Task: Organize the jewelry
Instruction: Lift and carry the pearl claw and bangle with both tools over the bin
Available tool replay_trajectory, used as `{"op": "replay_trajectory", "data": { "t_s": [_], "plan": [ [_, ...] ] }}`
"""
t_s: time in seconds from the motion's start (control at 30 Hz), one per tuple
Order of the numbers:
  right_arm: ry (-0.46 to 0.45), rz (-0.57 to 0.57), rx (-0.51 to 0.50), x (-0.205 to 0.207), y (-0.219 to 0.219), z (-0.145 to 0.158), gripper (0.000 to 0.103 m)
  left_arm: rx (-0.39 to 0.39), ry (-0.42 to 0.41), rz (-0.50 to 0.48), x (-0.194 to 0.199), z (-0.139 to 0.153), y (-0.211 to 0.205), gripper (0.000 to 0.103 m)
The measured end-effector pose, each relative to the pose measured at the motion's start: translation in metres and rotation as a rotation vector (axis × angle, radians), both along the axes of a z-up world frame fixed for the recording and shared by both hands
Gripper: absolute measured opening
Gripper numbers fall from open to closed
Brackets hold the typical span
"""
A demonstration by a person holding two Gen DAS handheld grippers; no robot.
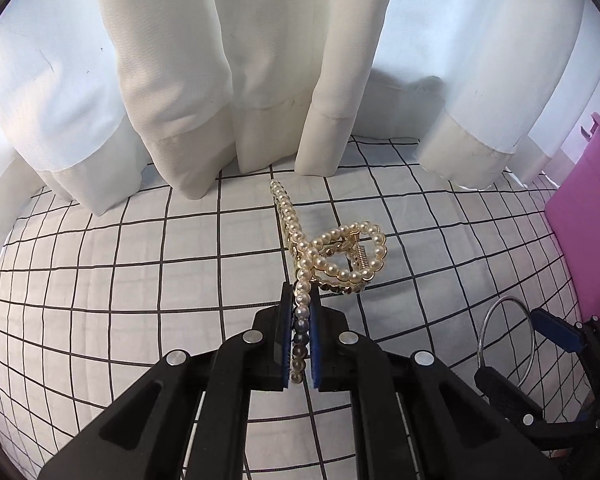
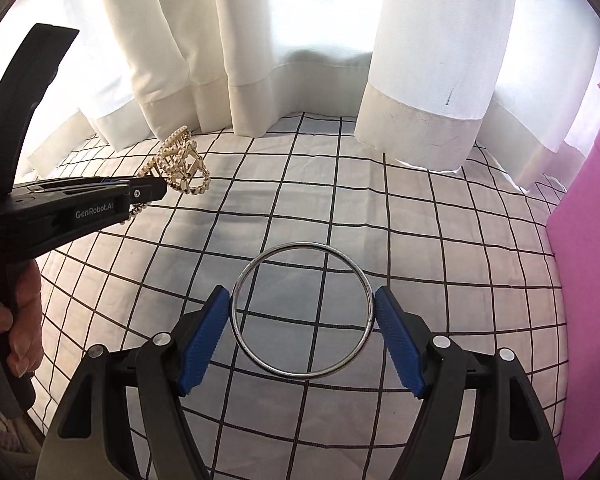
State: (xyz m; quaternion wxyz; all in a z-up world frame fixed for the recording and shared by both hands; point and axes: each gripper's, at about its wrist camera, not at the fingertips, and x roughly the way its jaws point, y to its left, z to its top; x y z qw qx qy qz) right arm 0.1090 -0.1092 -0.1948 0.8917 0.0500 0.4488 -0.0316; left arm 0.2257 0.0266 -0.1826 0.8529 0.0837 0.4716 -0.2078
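Note:
My left gripper [image 1: 300,292] is shut on one arm of a pearl-studded gold hair claw [image 1: 332,248]; the claw's looped body sticks out beyond the fingertips, above the checked cloth [image 1: 140,280]. From the right wrist view the same claw [image 2: 184,168] hangs from the left gripper [image 2: 162,190] at the far left. A thin silver bangle [image 2: 300,245] spans the right gripper [image 2: 302,300], both blue pads pressing on its rim. In the left wrist view the bangle [image 1: 485,320] and the right gripper [image 1: 516,344] show at the lower right.
White curtains [image 2: 432,80] hang down onto the far edge of the black-gridded white cloth [image 2: 420,240]. A pink box [image 2: 592,240] stands along the right side, also seen as a pink box [image 1: 588,248]. A person's hand [image 2: 20,320] grips the left tool's handle.

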Motion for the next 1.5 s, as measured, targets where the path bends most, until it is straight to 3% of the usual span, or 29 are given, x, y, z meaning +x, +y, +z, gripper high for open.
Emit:
{"op": "replay_trajectory", "data": {
  "t_s": [0.3, 0.7, 1.07, 1.5],
  "plan": [
    [-0.066, -0.037, -0.015, -0.013, -0.016, 0.037, 0.072, -0.010, -0.042, -0.024, -0.026, 0.029, -0.011, 0.007],
    [-0.188, -0.113, -0.064, -0.052, -0.058, 0.106, 0.072, -0.059, -0.139, -0.092, -0.057, 0.090, -0.046, 0.007],
    [-0.289, -0.211, -0.100, -0.106, -0.116, 0.158, 0.072, -0.114, -0.226, -0.203, -0.099, 0.147, -0.113, 0.007],
    [-0.341, -0.402, -0.113, -0.180, -0.222, 0.183, 0.072, -0.172, -0.236, -0.395, -0.161, 0.181, -0.238, 0.007]
  ]
}}
